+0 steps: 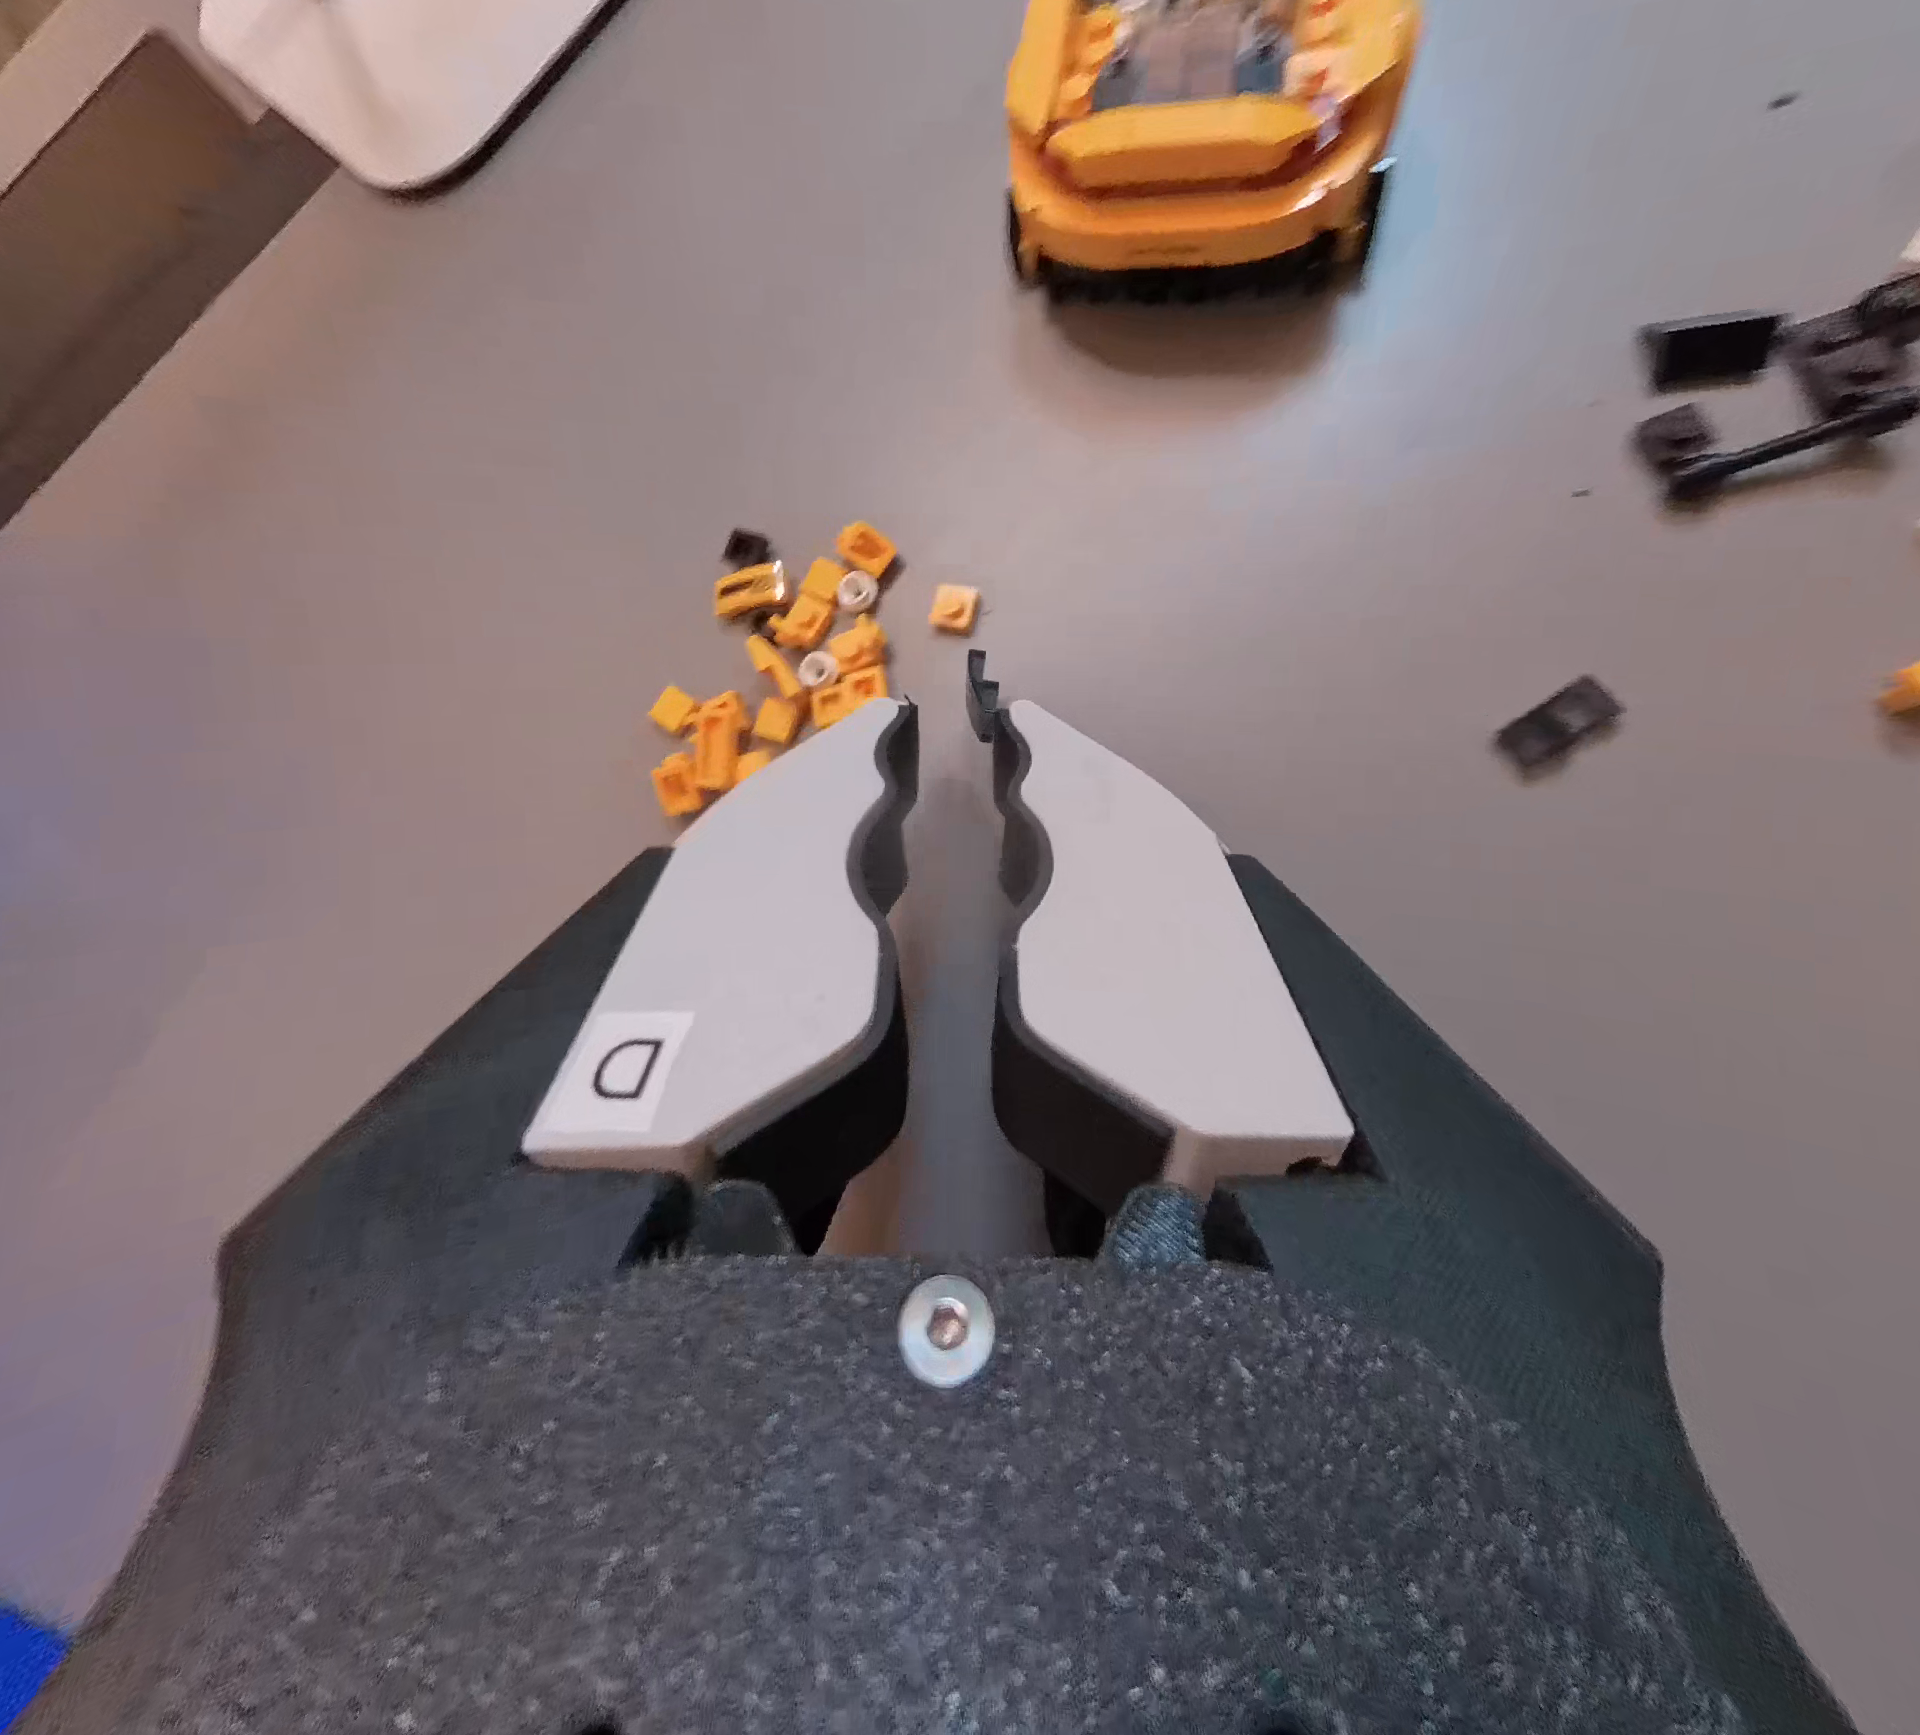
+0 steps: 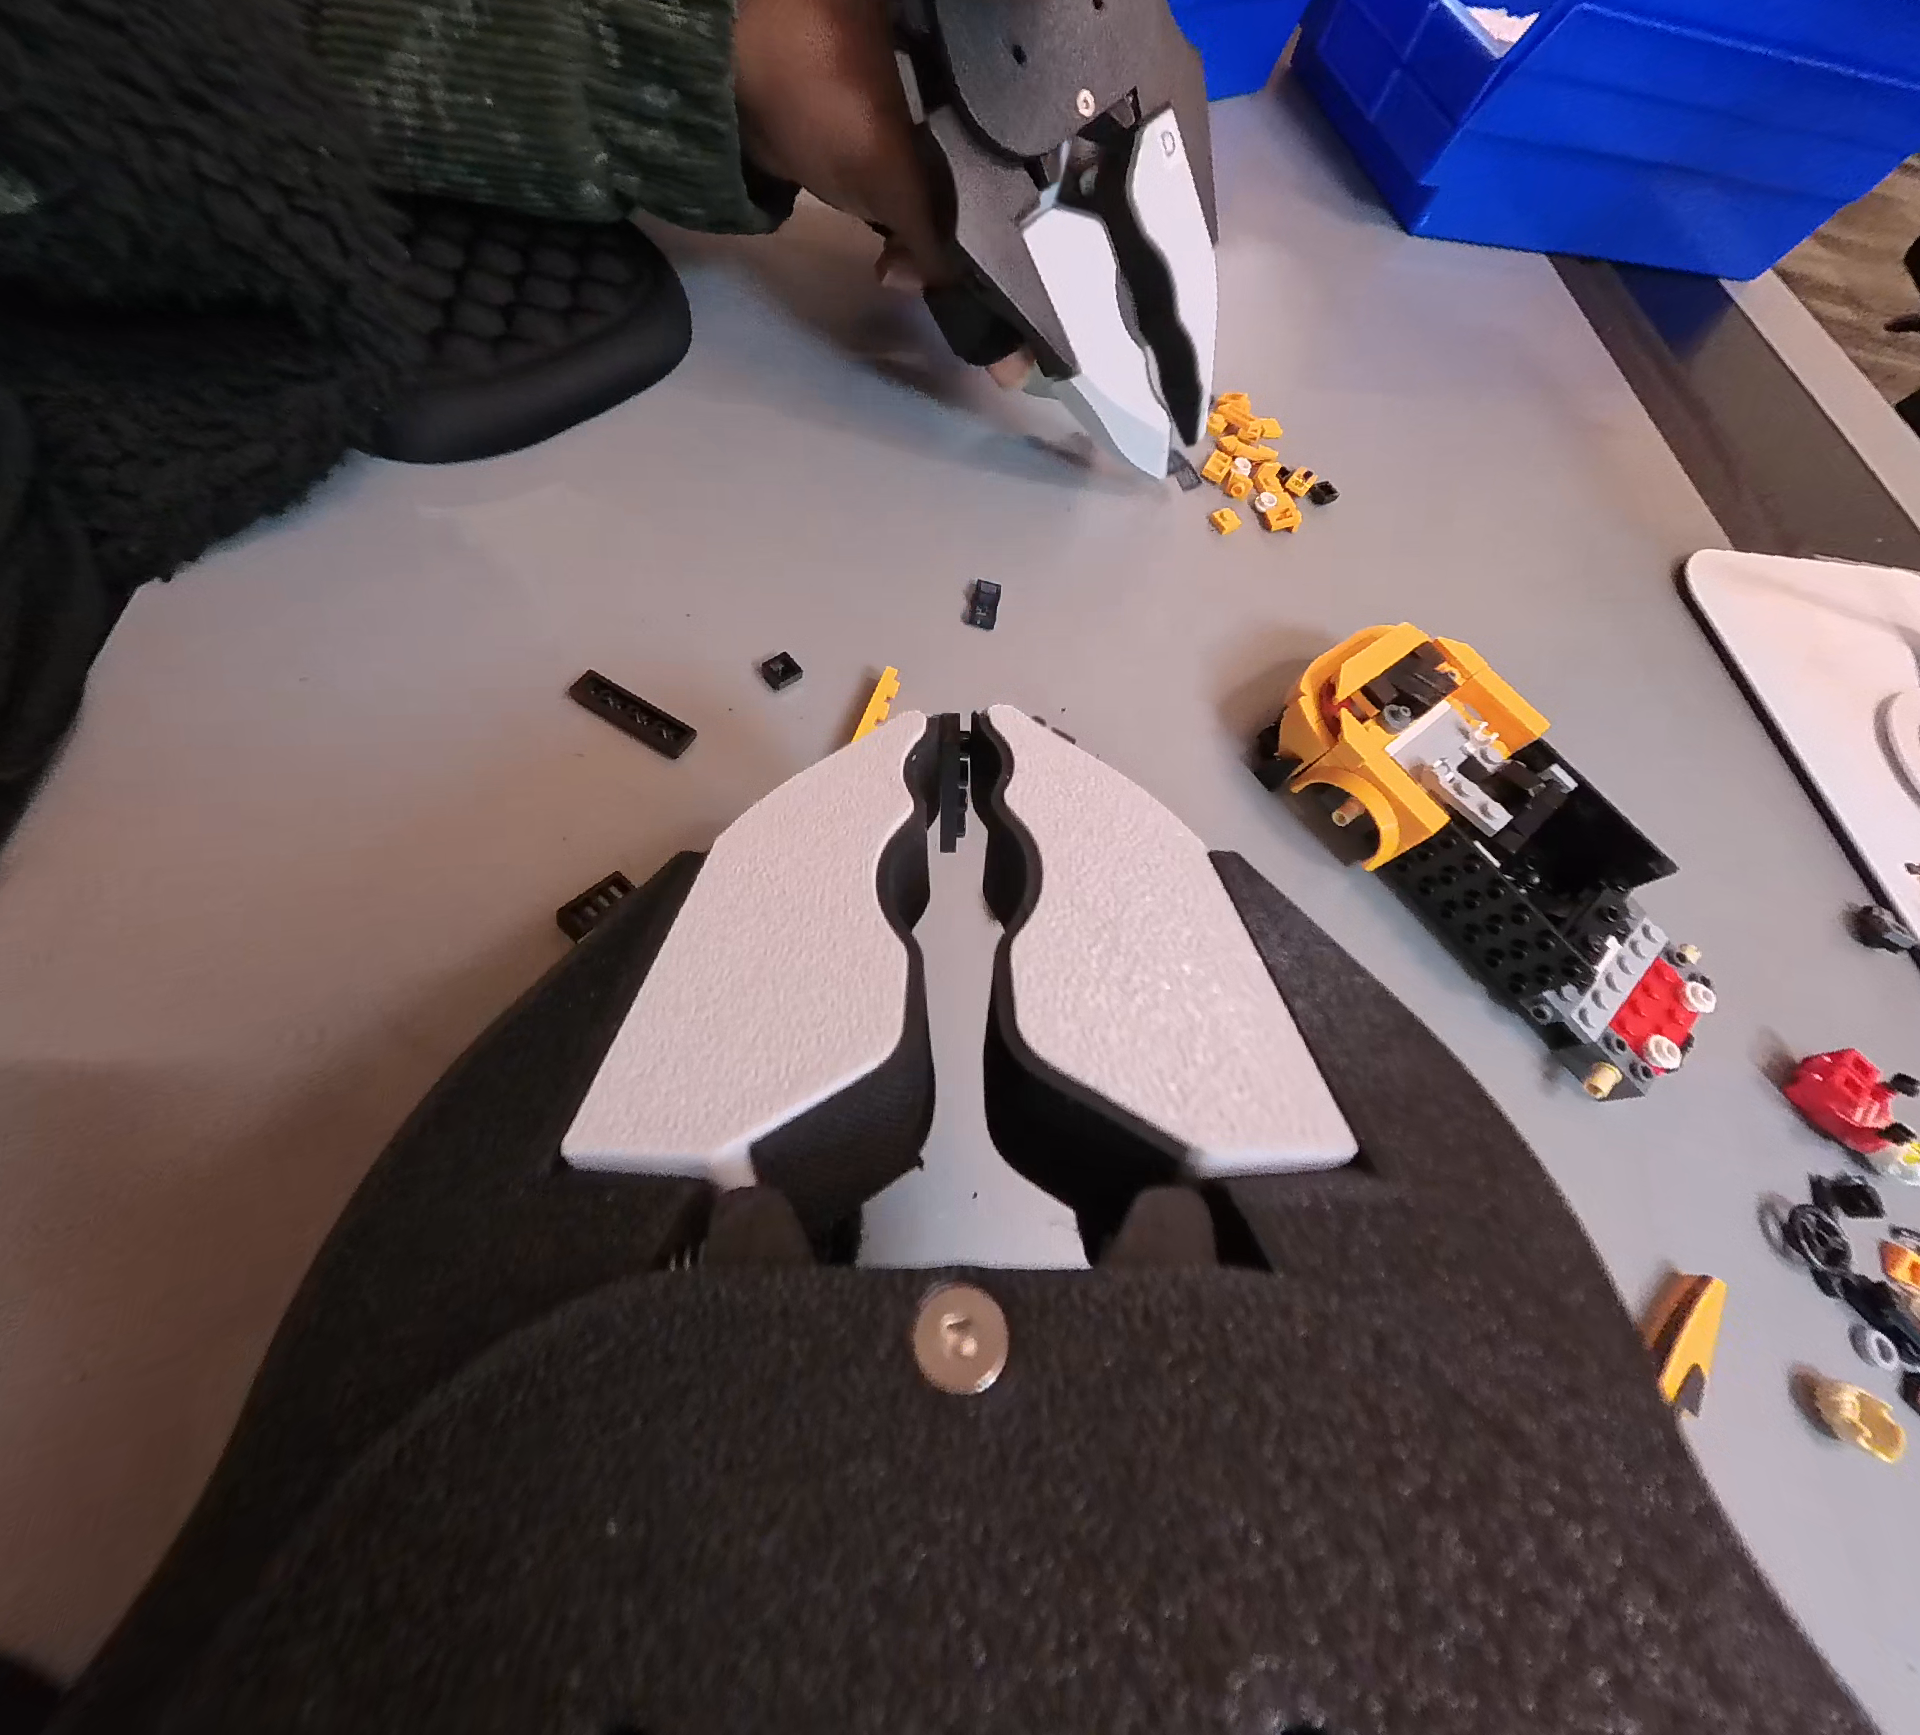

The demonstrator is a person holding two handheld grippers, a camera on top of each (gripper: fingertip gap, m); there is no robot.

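Currently my right gripper [image 2: 961, 729] is clamped on a thin black plate [image 2: 950, 792], left of the yellow brick car [image 2: 1455, 812]. My left gripper [image 1: 956, 714] has its jaws apart beside the orange brick pile [image 1: 790, 657], on the near side of the car, with a small black piece [image 1: 979, 688] against one fingertip.

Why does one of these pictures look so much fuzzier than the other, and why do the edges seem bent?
Left wrist view: motion blur smears the yellow brick car and the black parts, with pale glare on the grey table. Right wrist view: mostly sharp, though the other tongs and the hand are smeared; the wide lens bends the blue bins at the edge.
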